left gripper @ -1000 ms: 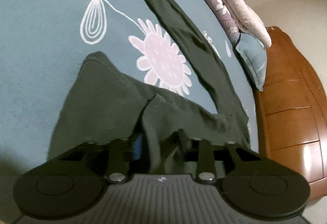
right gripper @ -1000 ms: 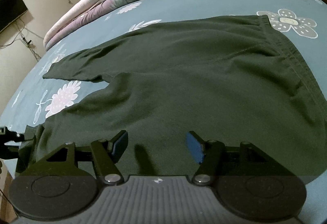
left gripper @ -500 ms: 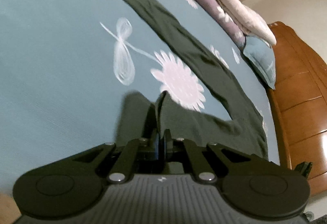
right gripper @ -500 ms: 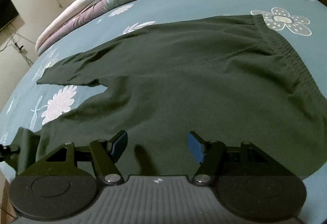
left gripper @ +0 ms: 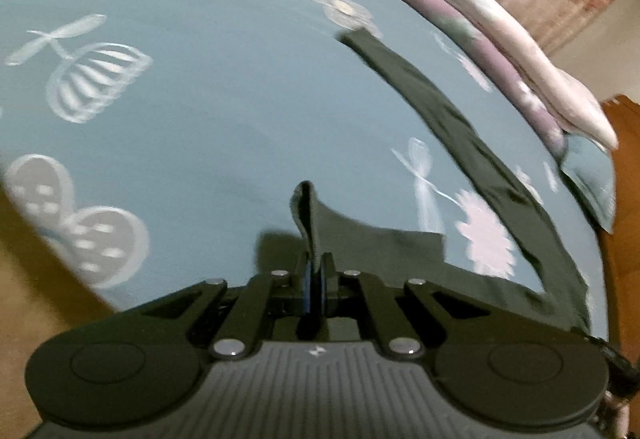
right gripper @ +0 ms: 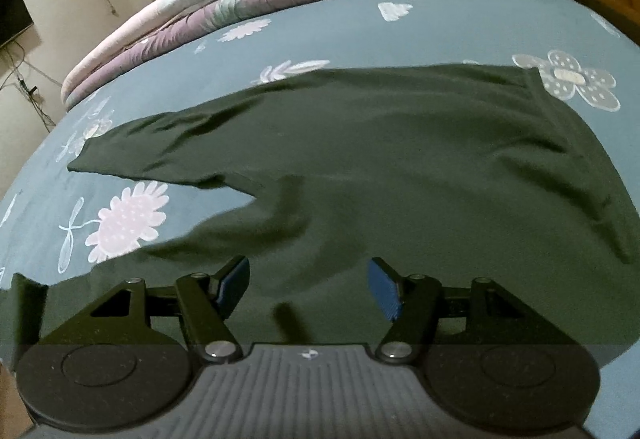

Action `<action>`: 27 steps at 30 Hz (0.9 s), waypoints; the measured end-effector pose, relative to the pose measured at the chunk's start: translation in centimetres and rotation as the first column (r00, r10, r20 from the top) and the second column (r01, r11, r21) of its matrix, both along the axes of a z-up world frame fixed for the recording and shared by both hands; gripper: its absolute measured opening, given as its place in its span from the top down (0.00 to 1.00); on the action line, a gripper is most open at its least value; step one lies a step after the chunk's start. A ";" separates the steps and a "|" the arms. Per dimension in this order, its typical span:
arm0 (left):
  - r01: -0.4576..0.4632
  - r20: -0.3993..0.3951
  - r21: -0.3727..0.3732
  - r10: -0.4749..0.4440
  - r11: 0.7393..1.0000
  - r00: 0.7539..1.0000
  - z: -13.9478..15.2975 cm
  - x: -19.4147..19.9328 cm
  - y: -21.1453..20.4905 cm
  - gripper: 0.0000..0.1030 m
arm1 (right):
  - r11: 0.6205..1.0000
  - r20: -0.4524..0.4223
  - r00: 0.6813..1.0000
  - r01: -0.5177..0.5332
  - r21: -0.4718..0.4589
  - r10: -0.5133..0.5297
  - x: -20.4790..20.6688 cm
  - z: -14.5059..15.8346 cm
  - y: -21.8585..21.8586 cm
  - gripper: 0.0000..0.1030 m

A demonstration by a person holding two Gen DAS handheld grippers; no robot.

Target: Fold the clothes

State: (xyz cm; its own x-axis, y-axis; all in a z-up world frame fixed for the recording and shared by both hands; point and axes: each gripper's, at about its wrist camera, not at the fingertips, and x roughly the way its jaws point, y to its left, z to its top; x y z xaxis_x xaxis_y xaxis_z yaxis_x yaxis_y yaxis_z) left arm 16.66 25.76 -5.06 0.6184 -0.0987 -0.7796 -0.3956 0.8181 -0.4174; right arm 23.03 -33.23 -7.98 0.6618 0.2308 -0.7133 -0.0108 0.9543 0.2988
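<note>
One second ago your left claw (left gripper: 316, 271) stood wide around the dark green trousers' (right gripper: 380, 159) cuff; now it pinches that cuff, lifted at lower centre. Your right claw (right gripper: 308, 283) hangs wide above the trousers spread across the bed (right gripper: 460, 27), so the fold has begun.

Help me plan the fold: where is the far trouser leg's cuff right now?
In the right wrist view, the dark green trousers' far cuff lies flat at left on the blue floral bedsheet, just above a pink flower print.

- The left gripper (left gripper: 316, 271) hides the pinched cloth between its pads.
- Ahead of it, the bedsheet (left gripper: 200, 119) print is blurred.
- The right gripper (right gripper: 308, 289) body covers the garment's (right gripper: 400, 167) near edge.
</note>
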 end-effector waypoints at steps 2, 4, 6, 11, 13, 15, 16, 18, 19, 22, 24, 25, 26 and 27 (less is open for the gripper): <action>-0.030 -0.020 0.027 0.030 0.999 0.999 -0.1 -0.4 1.3 0.98 | 1.000 0.007 1.000 -0.002 -0.011 0.003 0.2 0.3 0.6 0.30; -0.042 -0.027 0.038 0.043 0.998 0.999 -0.3 -0.6 2.0 0.98 | 1.000 0.010 1.000 -0.007 -0.020 0.007 0.5 0.5 1.1 0.30; -0.052 -0.032 0.047 0.053 0.998 0.998 -0.5 -0.7 2.7 0.98 | 1.000 0.012 1.000 -0.012 -0.028 0.012 0.7 0.7 1.6 0.30; -0.075 -0.035 0.071 0.078 0.995 0.996 -0.6 -0.9 3.9 1.00 | 0.999 0.012 1.000 -0.024 -0.042 0.024 0.9 1.0 2.5 0.30; -0.077 -0.022 0.040 0.078 0.996 0.997 -0.6 -1.3 4.6 1.00 | 0.998 0.009 1.000 -0.029 -0.047 0.029 1.0 1.0 2.8 0.29; -0.063 -0.011 -0.031 0.063 0.998 0.998 -1.0 -1.4 5.3 0.99 | 0.998 0.007 0.999 -0.034 -0.051 0.034 1.0 1.1 3.1 0.29; -0.068 -0.009 -0.050 0.068 0.996 0.998 -1.2 -1.6 5.4 0.97 | 0.998 0.007 0.999 -0.036 -0.053 0.036 1.0 1.1 3.2 0.29; -0.093 -0.016 -0.072 0.092 0.993 0.996 -1.6 -1.9 5.5 0.86 | 0.998 0.008 0.999 -0.039 -0.055 0.040 1.0 1.2 3.3 0.28; -0.109 -0.023 -0.085 0.108 0.990 0.994 -1.8 -2.2 5.4 0.83 | 0.998 0.008 0.999 -0.040 -0.056 0.041 1.0 1.2 3.4 0.28; -0.140 -0.011 -0.126 0.139 0.982 0.990 -2.4 -3.2 5.3 0.80 | 0.998 0.003 0.999 -0.042 -0.056 0.043 1.0 1.1 3.4 0.28; -0.157 -0.011 -0.142 0.157 0.977 0.988 -3.0 -3.7 5.4 0.76 | 0.998 -0.001 0.999 -0.044 -0.055 0.044 1.0 1.0 3.4 0.28; -0.165 -0.011 -0.150 0.166 0.975 0.986 -3.3 -3.9 5.5 0.73 | 0.998 -0.005 0.999 -0.045 -0.051 0.045 1.1 0.9 3.4 0.28; -0.165 -0.014 -0.162 0.165 0.973 0.986 -3.7 -3.8 5.7 0.70 | 0.998 -0.008 0.999 -0.047 -0.049 0.047 1.1 0.8 3.4 0.28; -0.161 -0.014 -0.165 0.161 0.973 0.987 -4.0 -3.6 5.7 0.70 | 0.998 -0.010 0.999 -0.050 -0.049 0.050 1.2 0.7 3.5 0.28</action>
State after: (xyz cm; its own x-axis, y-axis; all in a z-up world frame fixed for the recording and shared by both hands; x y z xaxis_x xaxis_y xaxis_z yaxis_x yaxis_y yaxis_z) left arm 13.06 31.44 -9.02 0.6364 -0.1249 -0.7611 -0.5165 0.6638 -0.5409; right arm 24.25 -29.74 -7.26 0.6441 0.2282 -0.7301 -0.0566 0.9661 0.2520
